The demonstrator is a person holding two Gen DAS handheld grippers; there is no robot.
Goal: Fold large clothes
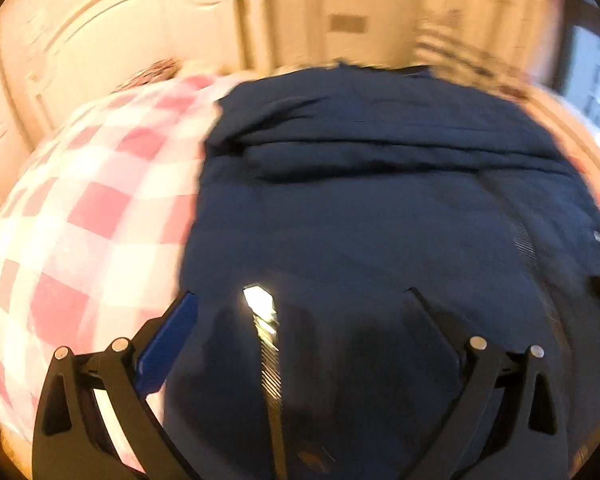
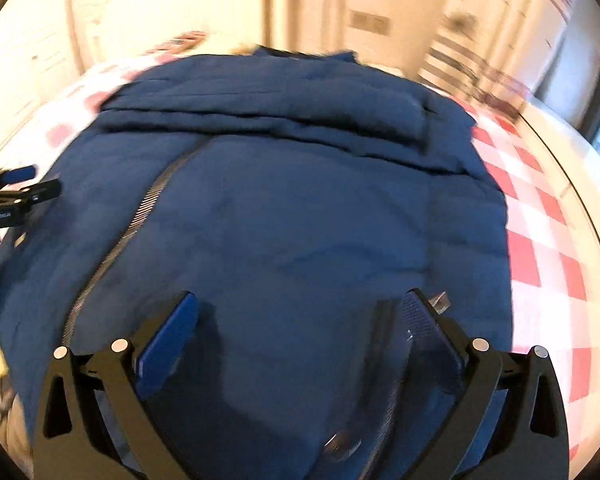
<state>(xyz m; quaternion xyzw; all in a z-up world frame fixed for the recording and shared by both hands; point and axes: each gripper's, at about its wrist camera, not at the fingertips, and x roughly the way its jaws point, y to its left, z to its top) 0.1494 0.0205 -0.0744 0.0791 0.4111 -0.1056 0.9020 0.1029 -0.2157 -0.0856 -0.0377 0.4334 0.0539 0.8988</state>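
A navy padded jacket (image 2: 284, 208) lies spread across the pink-and-white checked bedcover (image 1: 84, 208), its zipper (image 2: 140, 216) running down the front and a thick fold banked along its far edge. Your left gripper (image 1: 300, 304) hangs just above the jacket's near hem, fingers spread wide with nothing between them; your right gripper (image 2: 300, 308) hovers over the jacket too, equally splayed and empty. Beyond the jacket, a cream headboard (image 1: 112, 28) blurs against the wall.

The navy jacket (image 2: 284, 208) covers most of the checked bedspread (image 1: 84, 216); bare cloth lies open along both sides, while the headboard (image 1: 112, 28) and wall close off the far end.
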